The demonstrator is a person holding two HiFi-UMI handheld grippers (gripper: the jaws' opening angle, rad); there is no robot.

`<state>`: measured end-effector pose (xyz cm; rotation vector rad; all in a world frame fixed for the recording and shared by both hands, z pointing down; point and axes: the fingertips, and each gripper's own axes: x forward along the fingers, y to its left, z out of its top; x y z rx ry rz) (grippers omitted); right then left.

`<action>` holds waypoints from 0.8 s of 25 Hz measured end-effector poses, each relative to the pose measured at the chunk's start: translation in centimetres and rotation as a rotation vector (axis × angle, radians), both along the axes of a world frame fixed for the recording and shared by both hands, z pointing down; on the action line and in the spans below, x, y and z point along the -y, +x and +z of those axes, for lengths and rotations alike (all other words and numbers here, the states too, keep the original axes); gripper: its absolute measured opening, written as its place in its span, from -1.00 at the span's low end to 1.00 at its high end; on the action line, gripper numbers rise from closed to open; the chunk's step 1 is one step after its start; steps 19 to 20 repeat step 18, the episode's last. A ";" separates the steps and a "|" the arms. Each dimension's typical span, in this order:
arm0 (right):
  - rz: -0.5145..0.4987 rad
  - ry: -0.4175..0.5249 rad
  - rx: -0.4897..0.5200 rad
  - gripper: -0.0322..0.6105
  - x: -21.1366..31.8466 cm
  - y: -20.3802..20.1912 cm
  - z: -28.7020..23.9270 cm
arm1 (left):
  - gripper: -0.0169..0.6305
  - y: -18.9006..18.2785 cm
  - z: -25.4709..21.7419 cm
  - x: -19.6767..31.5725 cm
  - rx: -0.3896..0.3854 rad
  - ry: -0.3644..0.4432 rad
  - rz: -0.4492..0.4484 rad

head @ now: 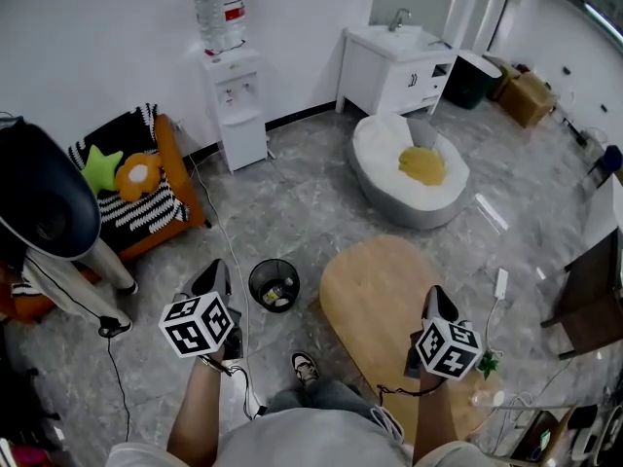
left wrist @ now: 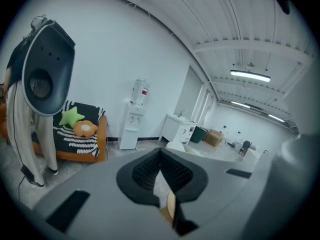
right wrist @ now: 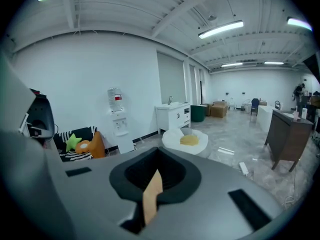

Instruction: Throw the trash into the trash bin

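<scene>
Left tool [head: 215,266] is clenched on nothing. In the left gripper view its jaws meet at the tip, w/ only floor and a tan sliver showing thru the slit behind them. Right tool [head: 436,292] is likewise clamped shut & empty, a strip of wood showing thru its slit. Both hang in the air, left over the grey stone-look floor [head: 292,202], right over the oval light-wood tabletop [head: 375,290].

The round black wire-mesh trash bin [head: 274,285] stands on the floor at abt 9 o'clock of the tabletop and abt 3 o'clock of the left tool's tip, close by. Pale crumpled trash [head: 279,296] lies at its bottom; what exactly it is we can't tell. The tabletop looks bare in the head view, so we judge the drop done, or nearly. That makes the step in hand a check for leftovers.

To do it well, we'd scan the tabletop's near edge, partly hidden behind the right tool, and the floor round the bin before calling it finished. If a bit turns up, we'd spread the jaws first, settle over it and grip firmly. Then we'd carry it above the bin's mouth and let go only once inside the rim. The bin is light mesh and prob. tips if knocked, so we'd approach from above, not from the side.
</scene>
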<state>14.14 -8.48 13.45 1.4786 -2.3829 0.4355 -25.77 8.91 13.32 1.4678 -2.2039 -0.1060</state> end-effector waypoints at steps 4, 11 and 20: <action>0.005 0.011 0.005 -0.90 0.4 -0.3 -0.6 | -0.97 -0.2 -0.3 0.3 -0.003 0.008 -0.001; -0.004 0.018 0.028 -0.90 0.5 -0.8 -1.5 | -0.97 -0.3 -0.7 0.6 -0.007 0.012 -0.002; 0.016 0.005 0.036 -0.90 -0.3 0.4 -0.9 | -0.97 0.6 0.0 0.6 -0.013 0.004 0.019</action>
